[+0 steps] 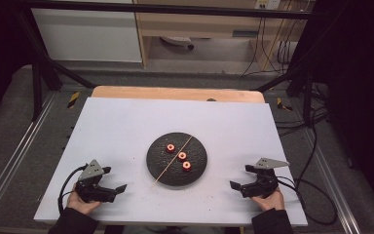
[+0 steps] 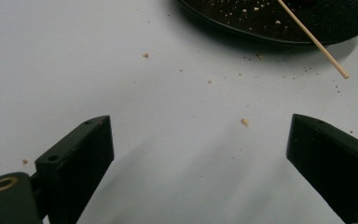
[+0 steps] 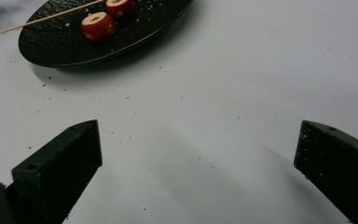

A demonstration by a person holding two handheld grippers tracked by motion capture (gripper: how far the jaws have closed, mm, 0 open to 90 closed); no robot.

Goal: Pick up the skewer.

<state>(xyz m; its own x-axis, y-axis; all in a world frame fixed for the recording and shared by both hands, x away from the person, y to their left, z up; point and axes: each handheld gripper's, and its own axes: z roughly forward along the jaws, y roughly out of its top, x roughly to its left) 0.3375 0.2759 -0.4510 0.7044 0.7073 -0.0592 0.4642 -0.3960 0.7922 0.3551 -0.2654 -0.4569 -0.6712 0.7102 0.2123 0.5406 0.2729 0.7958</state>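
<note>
white table (image 1: 126, 126), black plate (image 1: 161, 168), crumbs (image 2: 245, 122)

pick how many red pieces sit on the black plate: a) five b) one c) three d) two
c, the high view shows three red pieces in a diagonal row on the black plate, beside the wooden skewer that lies across it.
</note>
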